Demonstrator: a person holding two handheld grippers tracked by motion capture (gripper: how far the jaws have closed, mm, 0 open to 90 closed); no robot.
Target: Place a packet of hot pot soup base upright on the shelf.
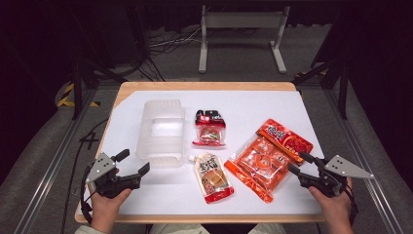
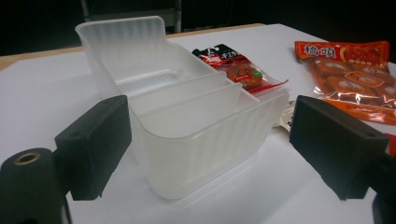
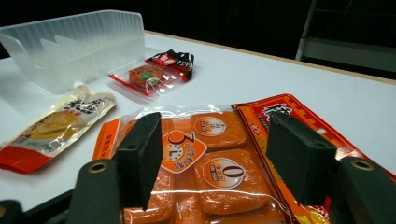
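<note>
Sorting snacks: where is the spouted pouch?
High view: the spouted pouch lies front centre, between the clear bin and the orange pack.

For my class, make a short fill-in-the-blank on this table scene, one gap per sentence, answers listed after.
1. The clear plastic bin holds ____ packets.
2. The right gripper hovers with open jaws over the big ____ snack pack.
3. The spouted pouch lies between the bin and the ____ pack.
4. The left gripper points at the ____.

Answers: no; orange; orange; bin
</note>
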